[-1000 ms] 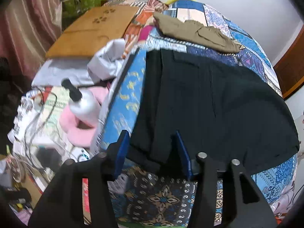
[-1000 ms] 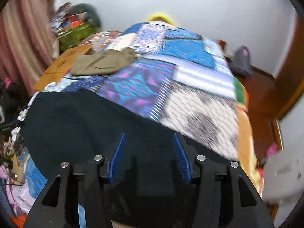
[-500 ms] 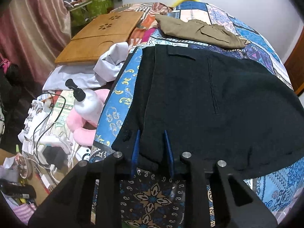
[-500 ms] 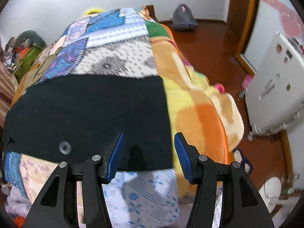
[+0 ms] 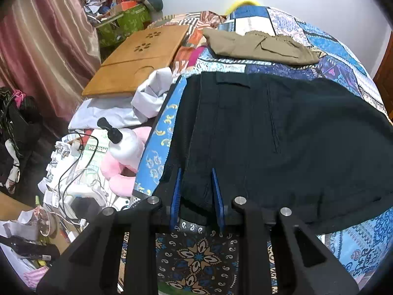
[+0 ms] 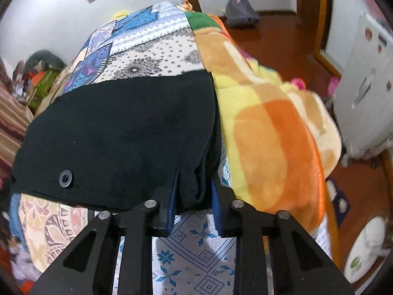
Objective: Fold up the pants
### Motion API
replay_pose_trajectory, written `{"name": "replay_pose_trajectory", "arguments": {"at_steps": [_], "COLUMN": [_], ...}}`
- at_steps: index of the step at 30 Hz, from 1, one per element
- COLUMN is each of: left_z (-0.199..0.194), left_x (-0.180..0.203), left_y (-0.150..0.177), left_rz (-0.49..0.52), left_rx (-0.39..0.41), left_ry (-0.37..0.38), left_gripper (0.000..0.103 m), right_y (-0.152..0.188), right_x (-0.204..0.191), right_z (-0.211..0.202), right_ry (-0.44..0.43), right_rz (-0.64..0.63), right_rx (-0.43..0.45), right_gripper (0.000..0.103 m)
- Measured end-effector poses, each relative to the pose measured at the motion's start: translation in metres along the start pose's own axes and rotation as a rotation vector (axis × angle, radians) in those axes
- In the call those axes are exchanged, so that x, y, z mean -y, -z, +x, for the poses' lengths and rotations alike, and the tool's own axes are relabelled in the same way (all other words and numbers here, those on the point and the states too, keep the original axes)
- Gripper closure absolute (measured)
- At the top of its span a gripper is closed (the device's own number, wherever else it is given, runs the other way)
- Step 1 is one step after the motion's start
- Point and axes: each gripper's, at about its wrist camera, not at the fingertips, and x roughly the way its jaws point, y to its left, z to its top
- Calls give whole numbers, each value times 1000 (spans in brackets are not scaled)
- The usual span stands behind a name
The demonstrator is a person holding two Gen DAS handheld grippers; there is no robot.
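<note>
Right wrist view: the right gripper [image 6: 195, 189] now pinches the black pants [image 6: 118, 132] at a near corner, where half a second ago it gaped (the left gripper [image 5: 196, 186] already clamps the other), readying a fold.

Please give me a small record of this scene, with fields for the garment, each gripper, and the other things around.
garment: black pants, spread flat on the patchwork bedspread
left gripper: shut on the near edge of the pants
right gripper: shut on the pants at their near right corner
button: black button near the front edge, right wrist view
other clothing: khaki pants, folded, farther up the bed
beside bed: wooden lap desk, white pump bottle
right side: orange and yellow blanket
</note>
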Motion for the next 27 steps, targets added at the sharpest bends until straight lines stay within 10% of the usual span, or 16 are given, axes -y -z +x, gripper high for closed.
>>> {"name": "replay_pose_trajectory", "arguments": {"at_steps": [27], "left_z": [16], "left_x": [-9], "left_y": [17], "left_rz": [25], "left_rx": [-74], "left_ry": [13], "left_gripper": [80], "right_y": [-20], "right_x": [3], "right_z": [-23], "right_ry": [95], "right_rz": [-75], "right_rx": [17], "right_gripper": [71]}}
